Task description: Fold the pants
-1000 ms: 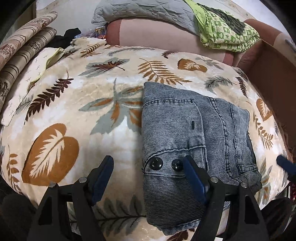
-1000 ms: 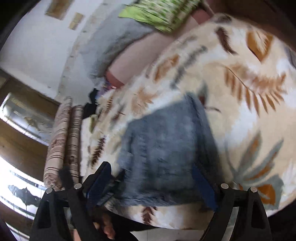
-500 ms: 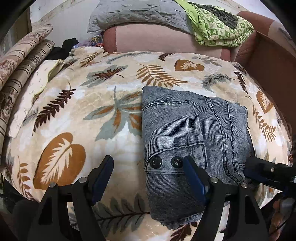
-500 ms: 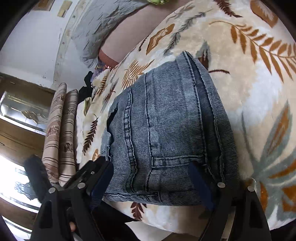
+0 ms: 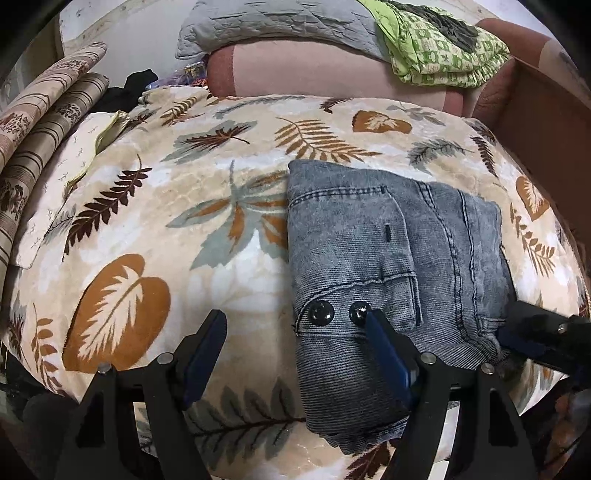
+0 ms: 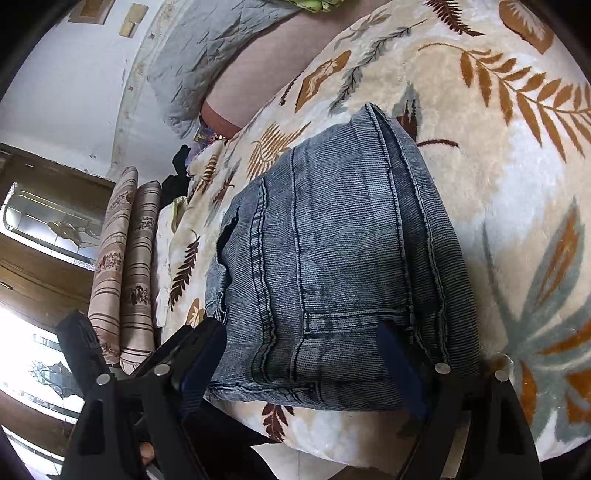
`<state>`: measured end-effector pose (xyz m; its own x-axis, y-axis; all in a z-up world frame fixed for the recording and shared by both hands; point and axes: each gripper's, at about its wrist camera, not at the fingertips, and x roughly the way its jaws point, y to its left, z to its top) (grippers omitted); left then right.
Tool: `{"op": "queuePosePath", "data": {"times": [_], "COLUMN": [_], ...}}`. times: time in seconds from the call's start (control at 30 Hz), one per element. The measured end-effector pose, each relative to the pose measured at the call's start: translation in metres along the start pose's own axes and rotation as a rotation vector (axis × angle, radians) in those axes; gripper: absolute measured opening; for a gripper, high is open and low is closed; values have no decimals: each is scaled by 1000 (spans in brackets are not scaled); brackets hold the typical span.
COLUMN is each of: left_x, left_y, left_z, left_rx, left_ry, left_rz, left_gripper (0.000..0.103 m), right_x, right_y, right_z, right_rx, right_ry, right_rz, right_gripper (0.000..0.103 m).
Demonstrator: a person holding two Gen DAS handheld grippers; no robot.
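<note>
Finishing fold: jeans (image 5: 391,258) stacked compact on bed (image 5: 155,206). Left gripper (image 5: 295,347) fingers wide, empty; right gripper (image 6: 306,354) fingers wide, astride near edge, ungripped. Advice: square the edges, press flat.

Your folded grey-blue denim pants (image 5: 388,251) lie on the cream plush blanket with leaf print (image 5: 155,229), toward its right side and near edge. Behind the blanket sits a pink bolster (image 5: 314,70), with a grey quilted cover (image 5: 280,22) and a green patterned cloth (image 5: 443,55) on it. Striped rolled cushions (image 5: 40,122) lie at the left, apparently beside the blanket.
</note>
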<state>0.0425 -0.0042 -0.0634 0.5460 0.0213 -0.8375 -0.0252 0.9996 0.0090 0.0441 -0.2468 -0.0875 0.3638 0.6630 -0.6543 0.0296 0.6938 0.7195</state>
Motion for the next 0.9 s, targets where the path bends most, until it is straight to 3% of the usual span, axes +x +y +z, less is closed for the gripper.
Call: {"op": "queuePosePath", "data": {"times": [0.07,0.17,0.27,0.5,0.63,0.9], "left_x": [4,8,11,12,12,9], "left_y": [4,10,12,11,9,9], "left_z": [-1,-1,-2,-2,-1,-3], "left_rx": [-17,-44,-61,-54,-46,-45], "left_ry": [7,16,21,20,22,17], "left_rz": [-13,-30,-46,-36,-32,-31], "left_gripper": [81,86,86,86,86,86], "right_x": [-6,-33,-57,-42,-8,-4], "right_y": [5,7,-13,-10,-18,-27], "right_z": [1,-1,-4,-9,-11,-15], "right_rx": [14,31,136,209,234,268], "right_ry": [3,-65,-110,-30,47,28], "right_rz": [-12,32,88,240,161,183], "right_gripper": [86,86,86,86,86,86]}}
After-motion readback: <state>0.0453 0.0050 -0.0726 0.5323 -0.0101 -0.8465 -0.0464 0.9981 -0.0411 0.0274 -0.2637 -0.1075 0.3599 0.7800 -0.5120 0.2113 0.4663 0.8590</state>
